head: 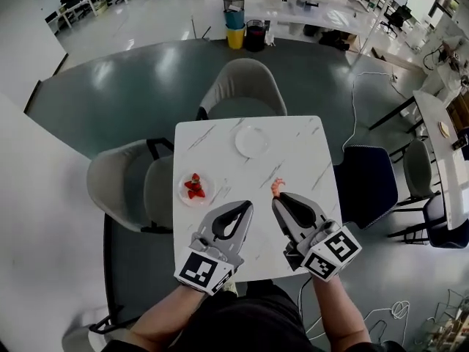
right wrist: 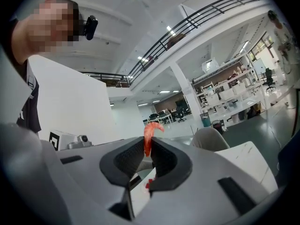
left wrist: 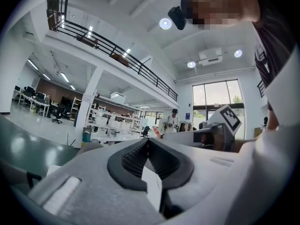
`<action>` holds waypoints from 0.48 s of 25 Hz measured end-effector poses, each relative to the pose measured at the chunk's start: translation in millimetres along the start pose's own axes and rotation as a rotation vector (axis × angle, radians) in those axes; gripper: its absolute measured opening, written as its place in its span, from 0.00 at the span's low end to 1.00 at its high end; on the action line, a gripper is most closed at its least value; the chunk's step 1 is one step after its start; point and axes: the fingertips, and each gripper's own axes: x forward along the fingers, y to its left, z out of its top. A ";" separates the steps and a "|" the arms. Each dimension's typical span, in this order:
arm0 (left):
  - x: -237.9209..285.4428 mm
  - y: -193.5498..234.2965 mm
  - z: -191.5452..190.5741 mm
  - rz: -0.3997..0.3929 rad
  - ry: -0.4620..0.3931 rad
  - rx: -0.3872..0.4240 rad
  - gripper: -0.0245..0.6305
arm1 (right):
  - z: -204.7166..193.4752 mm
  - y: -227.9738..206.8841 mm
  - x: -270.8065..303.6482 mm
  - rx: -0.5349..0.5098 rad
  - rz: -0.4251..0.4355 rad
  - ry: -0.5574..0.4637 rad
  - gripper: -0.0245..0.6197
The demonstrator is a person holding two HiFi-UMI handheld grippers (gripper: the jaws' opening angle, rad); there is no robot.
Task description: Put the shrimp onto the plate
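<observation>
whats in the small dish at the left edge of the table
Red strawberries sit piled in the dish, with white rim showing around them. The dish's centre under the fruit is covered, so anything beneath can't be seen.

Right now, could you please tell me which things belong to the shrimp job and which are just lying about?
For the job:
orange-pink curled shrimp
right gripper, shut on it
empty round white plate

Lying about:
red strawberries on a small white dish
shut, empty left gripper

Curled orange shrimp clamped upright, white plate beyond
</observation>
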 end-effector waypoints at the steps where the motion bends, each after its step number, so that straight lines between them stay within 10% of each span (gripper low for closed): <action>1: 9.4 6.6 -3.7 0.009 0.003 -0.005 0.05 | -0.6 -13.4 9.8 -0.009 -0.002 0.010 0.11; 12: 89.6 70.9 -64.7 0.072 0.060 -0.025 0.05 | -49.4 -148.1 116.5 -0.138 -0.053 0.185 0.11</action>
